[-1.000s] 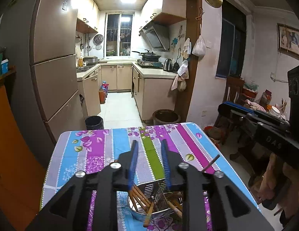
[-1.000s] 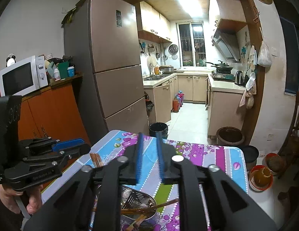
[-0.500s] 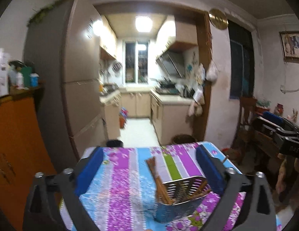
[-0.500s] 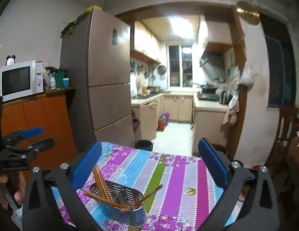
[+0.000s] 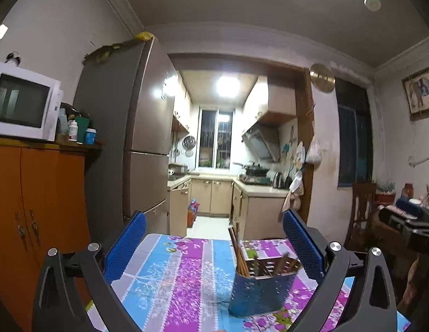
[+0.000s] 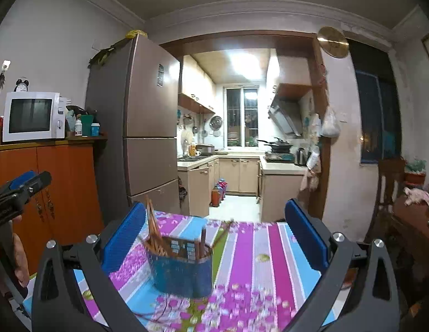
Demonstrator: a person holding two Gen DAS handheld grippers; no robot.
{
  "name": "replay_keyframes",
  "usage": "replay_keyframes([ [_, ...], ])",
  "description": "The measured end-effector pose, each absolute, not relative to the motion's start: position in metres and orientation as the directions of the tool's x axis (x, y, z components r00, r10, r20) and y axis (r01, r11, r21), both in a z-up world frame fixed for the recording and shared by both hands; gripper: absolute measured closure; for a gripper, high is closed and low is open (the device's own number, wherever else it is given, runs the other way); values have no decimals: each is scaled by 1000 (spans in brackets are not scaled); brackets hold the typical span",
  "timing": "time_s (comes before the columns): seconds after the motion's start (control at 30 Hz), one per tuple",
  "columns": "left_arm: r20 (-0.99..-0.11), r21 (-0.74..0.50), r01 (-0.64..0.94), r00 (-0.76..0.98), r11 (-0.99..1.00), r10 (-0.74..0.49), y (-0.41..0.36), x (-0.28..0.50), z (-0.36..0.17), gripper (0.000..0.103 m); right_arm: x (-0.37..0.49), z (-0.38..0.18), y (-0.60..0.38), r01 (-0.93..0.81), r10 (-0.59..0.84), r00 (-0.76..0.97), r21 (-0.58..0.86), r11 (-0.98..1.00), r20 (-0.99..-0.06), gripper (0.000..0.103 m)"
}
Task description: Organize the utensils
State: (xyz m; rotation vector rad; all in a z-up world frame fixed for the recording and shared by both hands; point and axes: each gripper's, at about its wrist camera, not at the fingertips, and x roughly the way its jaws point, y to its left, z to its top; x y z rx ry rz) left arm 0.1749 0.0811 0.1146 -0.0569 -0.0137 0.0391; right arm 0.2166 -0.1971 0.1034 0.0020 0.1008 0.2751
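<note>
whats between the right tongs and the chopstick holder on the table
Only bare striped tablecloth, seen in the right wrist view. The open right tongs frame the metal chopstick holder without touching it; nothing else lies between.

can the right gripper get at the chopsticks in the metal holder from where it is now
Probably yes. The right gripper is open wide, with the metal holder ahead between its fingers. The chopsticks stick up above the rim on the holder's left side, and nothing lies between. The left gripper sits off to the side.
</note>
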Motion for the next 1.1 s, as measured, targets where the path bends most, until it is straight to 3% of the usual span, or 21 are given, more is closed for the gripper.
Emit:
replay_keyframes([
  [0.47, -76, -1, 37, 996, 999, -37, 35, 66, 18, 5, 104, 19, -190, -224, 229, 954, 50, 973, -194, 5],
  [1.1, -86, 2, 37, 996, 999, -37, 23, -8, -7, 5, 20, -2, -202, -164, 163, 978, 1, 986, -133, 5],
])
